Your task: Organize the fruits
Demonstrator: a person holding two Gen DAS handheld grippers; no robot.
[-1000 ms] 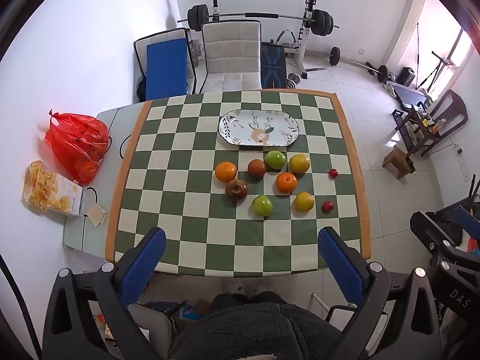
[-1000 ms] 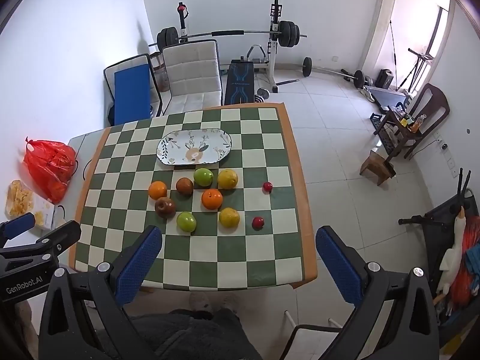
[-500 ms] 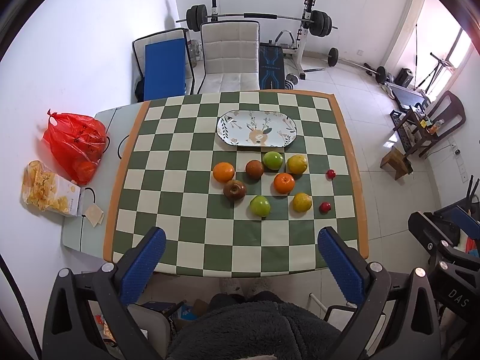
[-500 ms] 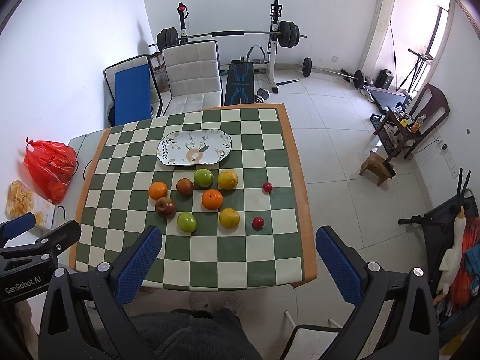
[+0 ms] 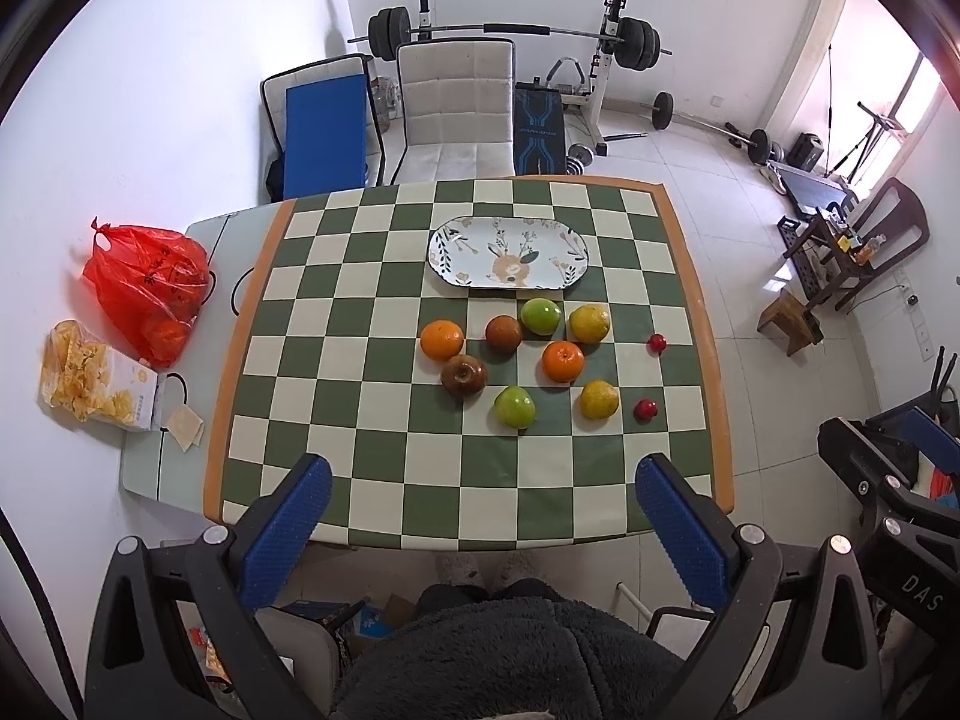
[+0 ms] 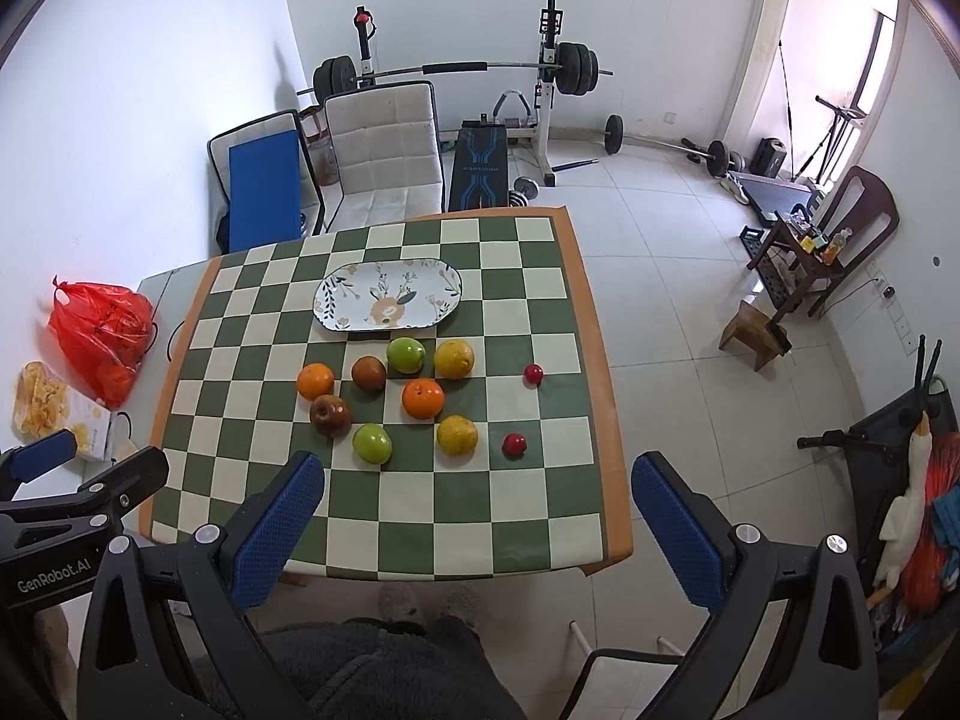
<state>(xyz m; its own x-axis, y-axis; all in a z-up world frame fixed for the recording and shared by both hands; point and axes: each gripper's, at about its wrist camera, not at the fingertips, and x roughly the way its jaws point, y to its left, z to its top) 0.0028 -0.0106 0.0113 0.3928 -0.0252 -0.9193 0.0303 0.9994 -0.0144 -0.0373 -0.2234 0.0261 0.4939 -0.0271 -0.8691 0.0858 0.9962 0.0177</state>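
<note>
Hovering high above the near edge of the tabletop (image 5: 300, 360), the left gripper (image 5: 477, 489) has its blue-padded fingers (image 5: 288, 531) spread wide and holds nothing. The right gripper (image 6: 477, 489) is likewise spread wide and empty, above the same near edge.

The checkered tabletop carries an oval patterned plate (image 5: 507, 252) toward the far edge, with no fruit on it. Ten fruits lie in a loose cluster just on the near side of the plate, right of centre:
- two oranges (image 5: 442, 340) (image 5: 563, 361);
- two green apples (image 5: 540, 316) (image 5: 514, 407);
- two yellow citrus fruits (image 5: 589, 324) (image 5: 599, 399);
- two dark reddish-brown fruits (image 5: 503, 333) (image 5: 463, 376);
- two small red fruits (image 5: 657, 342) (image 5: 645, 408), nearest the right edge, apart from the rest.

Beyond the left edge, on a pale side surface, stand a red plastic bag (image 5: 147, 282) and a snack box (image 5: 96, 384). A white chair (image 5: 456, 108) stands at the far edge.
</note>
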